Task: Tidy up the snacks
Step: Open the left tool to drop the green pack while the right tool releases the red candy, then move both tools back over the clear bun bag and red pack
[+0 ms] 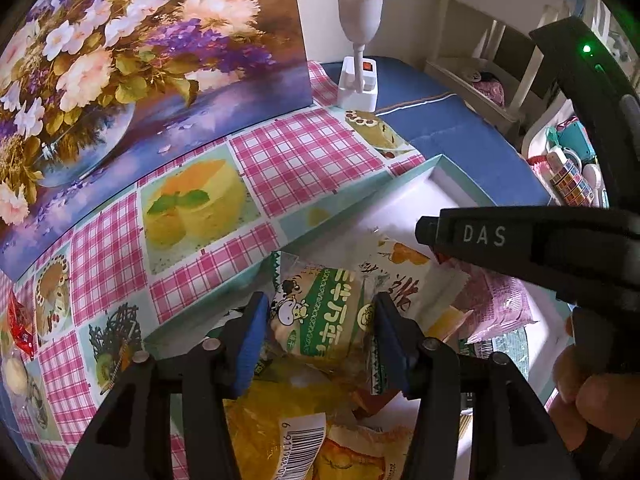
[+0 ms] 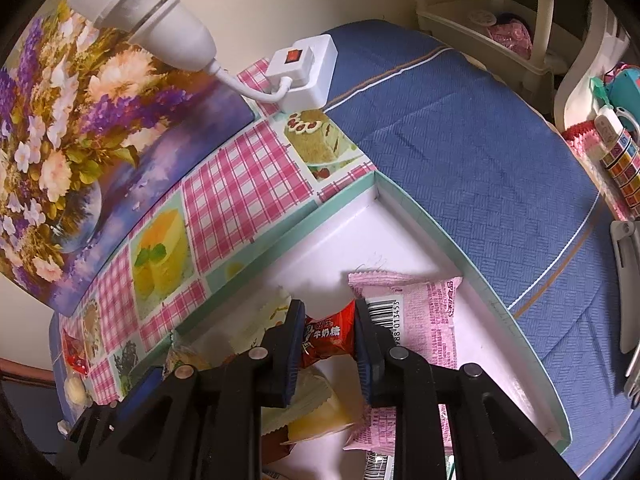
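A shallow box with a mint-green rim (image 1: 360,196) (image 2: 424,204) and white inside lies on the table and holds several snack packets. My left gripper (image 1: 320,320) is shut on a green-and-white packet with a cow drawing (image 1: 320,312), over the box. My right gripper (image 2: 326,332) is shut on a small red candy packet (image 2: 328,334), above a pink packet (image 2: 424,320) that lies in the box. The right gripper also shows in the left wrist view (image 1: 520,248). Yellow packets (image 1: 280,408) lie in the box below the left gripper.
A pink checked tablecloth (image 1: 292,152) covers the table's left part, a blue cloth (image 2: 480,120) the right. A flower painting (image 1: 120,80) leans at the back. A white socket block with a lamp (image 2: 304,72) stands behind. Red packets (image 1: 22,328) lie at far left.
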{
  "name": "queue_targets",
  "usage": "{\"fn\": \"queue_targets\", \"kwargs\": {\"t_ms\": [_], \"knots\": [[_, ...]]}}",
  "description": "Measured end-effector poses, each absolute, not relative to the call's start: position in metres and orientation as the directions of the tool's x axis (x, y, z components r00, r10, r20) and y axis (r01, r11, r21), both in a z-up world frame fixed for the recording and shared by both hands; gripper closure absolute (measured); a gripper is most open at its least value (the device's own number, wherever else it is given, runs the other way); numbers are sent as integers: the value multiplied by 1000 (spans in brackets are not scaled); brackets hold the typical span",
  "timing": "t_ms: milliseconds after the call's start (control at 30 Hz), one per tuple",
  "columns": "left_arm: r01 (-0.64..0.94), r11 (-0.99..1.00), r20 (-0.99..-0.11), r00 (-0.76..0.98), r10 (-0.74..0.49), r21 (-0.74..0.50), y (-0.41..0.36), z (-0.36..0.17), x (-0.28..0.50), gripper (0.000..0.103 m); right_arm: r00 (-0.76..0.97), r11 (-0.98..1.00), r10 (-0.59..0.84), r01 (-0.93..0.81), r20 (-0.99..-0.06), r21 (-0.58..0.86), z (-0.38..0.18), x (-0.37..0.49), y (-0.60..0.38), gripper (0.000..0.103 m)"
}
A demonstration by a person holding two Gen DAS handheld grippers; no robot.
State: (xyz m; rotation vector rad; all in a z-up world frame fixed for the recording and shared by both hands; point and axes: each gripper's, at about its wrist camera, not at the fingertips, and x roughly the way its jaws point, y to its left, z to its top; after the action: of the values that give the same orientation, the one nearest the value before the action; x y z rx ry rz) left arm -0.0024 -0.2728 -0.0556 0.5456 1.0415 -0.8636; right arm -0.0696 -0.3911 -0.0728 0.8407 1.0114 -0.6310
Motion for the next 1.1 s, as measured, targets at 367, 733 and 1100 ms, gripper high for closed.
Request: {"fn": "queue_targets", "kwargs": {"t_ms": [367, 733, 1100], "knots": [[833, 552, -897, 261, -358, 22, -271, -46, -2, 35, 406, 542, -77, 784, -911, 304, -71, -70, -392, 74], [817, 576, -875, 308, -374, 42, -262, -24, 3, 31, 426, 557, -115, 776, -897, 297, -50, -69, -393, 45], [711, 702, -861, 372, -348, 24, -236, -18, 33, 15, 433, 586, -143, 762, -890, 276, -38, -67, -392, 17]]}}
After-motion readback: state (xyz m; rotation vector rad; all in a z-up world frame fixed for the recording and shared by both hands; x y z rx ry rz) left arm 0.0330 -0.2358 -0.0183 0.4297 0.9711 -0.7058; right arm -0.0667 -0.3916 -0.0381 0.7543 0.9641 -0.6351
